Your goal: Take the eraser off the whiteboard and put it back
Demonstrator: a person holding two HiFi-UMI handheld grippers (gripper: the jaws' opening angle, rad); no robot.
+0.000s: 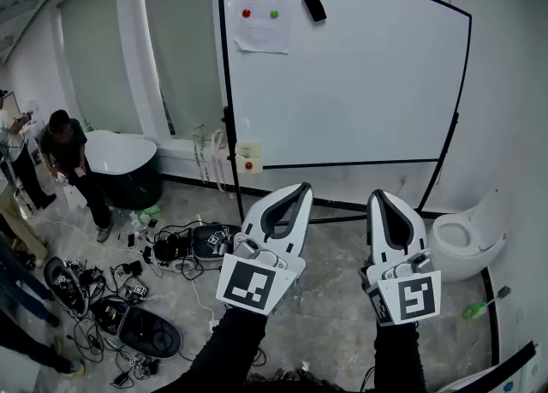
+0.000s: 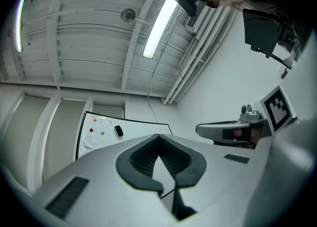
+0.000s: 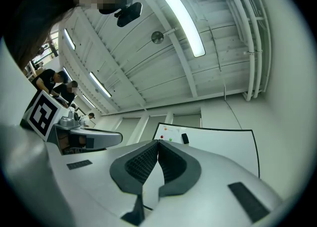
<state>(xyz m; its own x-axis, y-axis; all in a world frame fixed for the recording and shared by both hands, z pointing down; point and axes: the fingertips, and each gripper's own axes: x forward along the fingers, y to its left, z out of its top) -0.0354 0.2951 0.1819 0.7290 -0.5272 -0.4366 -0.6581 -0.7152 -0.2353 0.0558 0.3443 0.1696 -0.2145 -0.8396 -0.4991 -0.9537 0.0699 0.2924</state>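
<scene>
Eraser point(image 1: 314, 7) high on whiteboard point(image 1: 368, 83); left gripper point(image 1: 303, 187), right gripper point(image 1: 377, 195) jaws together.

The whiteboard point(image 1: 368, 83) stood on the grey floor point(image 1: 334, 297) and carried a black eraser point(image 1: 314, 7) near its top edge, just right of a sheet of paper point(image 1: 263, 19) with orange, red and green magnets point(image 1: 247, 14) on it. On the floor at the left lay a tangle of cables and electronic gear point(image 1: 128, 288), and at the right sat a white toilet bowl point(image 1: 467, 246).
</scene>
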